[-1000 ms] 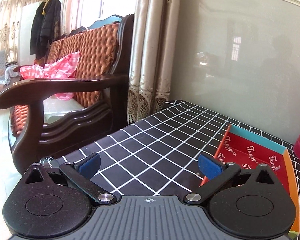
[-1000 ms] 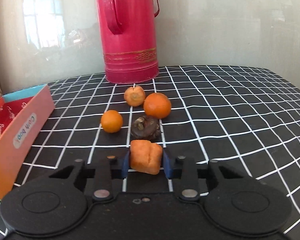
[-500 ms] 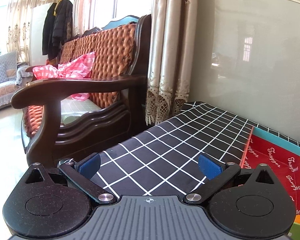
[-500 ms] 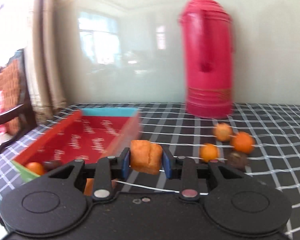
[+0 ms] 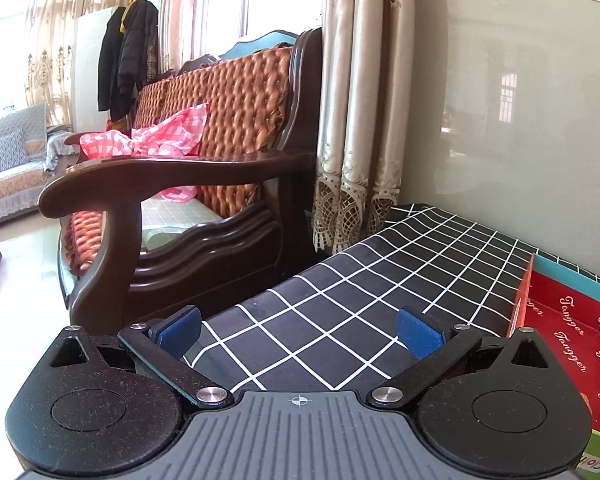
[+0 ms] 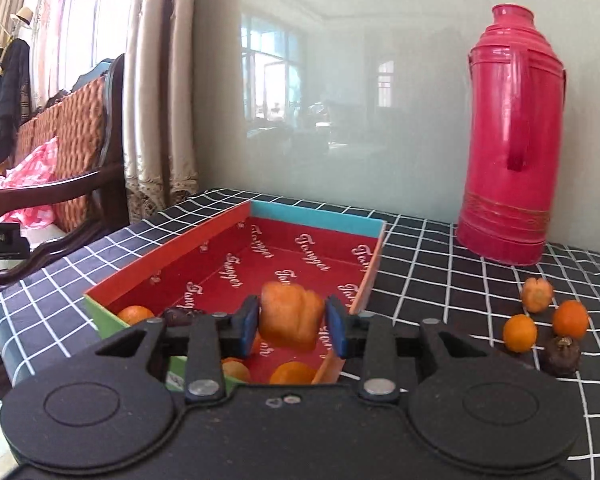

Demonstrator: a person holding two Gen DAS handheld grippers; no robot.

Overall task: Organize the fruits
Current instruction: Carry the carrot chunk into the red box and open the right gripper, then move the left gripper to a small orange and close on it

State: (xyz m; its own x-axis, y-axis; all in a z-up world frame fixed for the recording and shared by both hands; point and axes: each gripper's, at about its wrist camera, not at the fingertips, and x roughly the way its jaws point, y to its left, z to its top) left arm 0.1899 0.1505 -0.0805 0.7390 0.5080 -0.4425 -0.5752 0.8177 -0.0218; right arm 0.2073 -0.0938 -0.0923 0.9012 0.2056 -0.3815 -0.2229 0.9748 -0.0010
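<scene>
My right gripper (image 6: 292, 322) hangs over the near end of the red box (image 6: 316, 218). Its jaws are opening. A lumpy orange fruit (image 6: 290, 316) sits between the blue pads, blurred and tilted, with a thin gap at each pad. Inside the box lie an orange (image 6: 134, 314), a dark fruit (image 6: 182, 316) and more oranges (image 6: 292, 374) under the gripper. Right of the box, on the checked cloth, are a lumpy orange fruit (image 6: 536, 294), two oranges (image 6: 570, 318) and a dark fruit (image 6: 560, 356). My left gripper (image 5: 298, 334) stands open and empty over the cloth, left of the box (image 5: 572, 320).
A tall red thermos (image 6: 512, 152) stands at the back right against the wall. A wooden armchair (image 5: 180, 176) with a pink cloth sits just past the table's left edge (image 5: 260, 296). Curtains hang in the corner behind it.
My right gripper swung left from the fruit pile to above the box, carrying the lumpy fruit, and its pads have parted from it. The left gripper drifted left, away from the box.
</scene>
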